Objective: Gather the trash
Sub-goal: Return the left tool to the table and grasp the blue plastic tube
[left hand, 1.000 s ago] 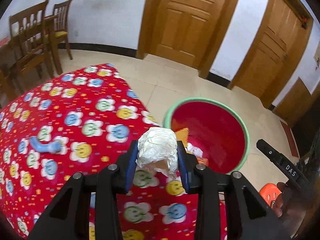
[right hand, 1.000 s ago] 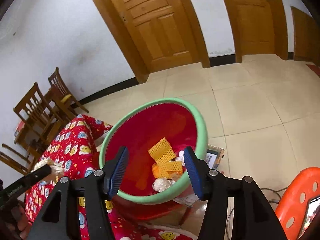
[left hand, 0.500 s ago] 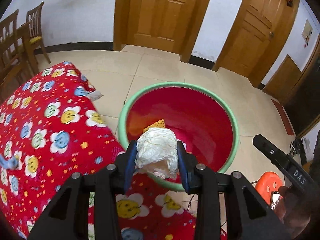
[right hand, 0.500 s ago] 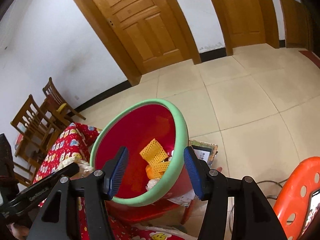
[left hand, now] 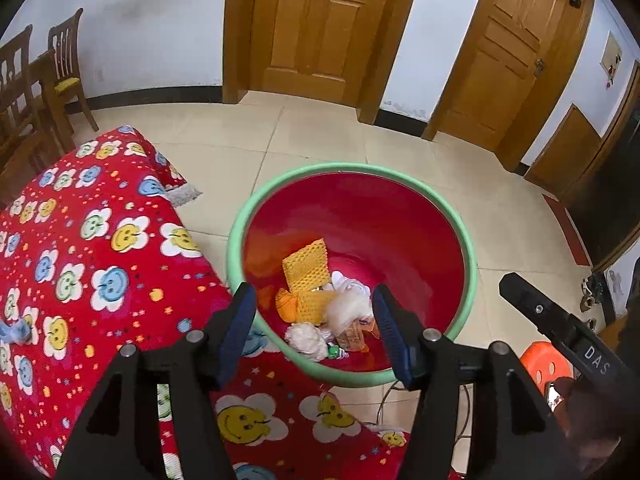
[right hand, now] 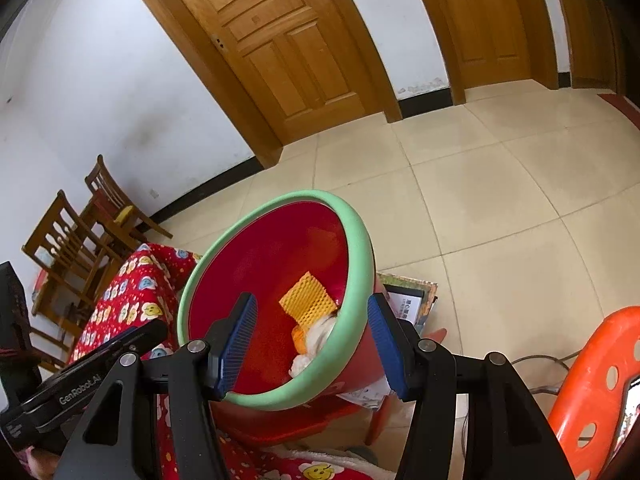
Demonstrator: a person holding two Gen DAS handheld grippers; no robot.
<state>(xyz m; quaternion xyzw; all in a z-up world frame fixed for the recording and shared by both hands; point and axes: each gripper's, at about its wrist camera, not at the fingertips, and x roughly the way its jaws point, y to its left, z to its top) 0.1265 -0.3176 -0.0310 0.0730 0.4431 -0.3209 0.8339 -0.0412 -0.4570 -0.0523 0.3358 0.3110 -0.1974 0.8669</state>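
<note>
A red basin with a green rim (left hand: 400,172) stands just past the table's corner and holds several bits of trash, among them a yellow foam net (left hand: 306,264). My left gripper (left hand: 316,320) hovers over the basin's near side. Its jaws are opening and nothing is between them. A blurred white paper wad (left hand: 344,312) sits among the trash right below it. In the right wrist view the basin (right hand: 280,208) shows beyond my right gripper (right hand: 312,340), which is open and holds nothing. The left gripper (right hand: 160,328) pokes in from the lower left.
A table with a red smiley-flower cloth (left hand: 100,260) fills the left, with a small blue scrap (left hand: 14,330) on it. Wooden chairs (left hand: 48,80) stand at the far left. An orange stool (right hand: 600,380) is at the right. Tiled floor and two wooden doors lie beyond.
The left gripper carried the white paper wad from over the table to above the basin. Its jaws then spread and the wad dropped in. The right gripper hardly moved.
</note>
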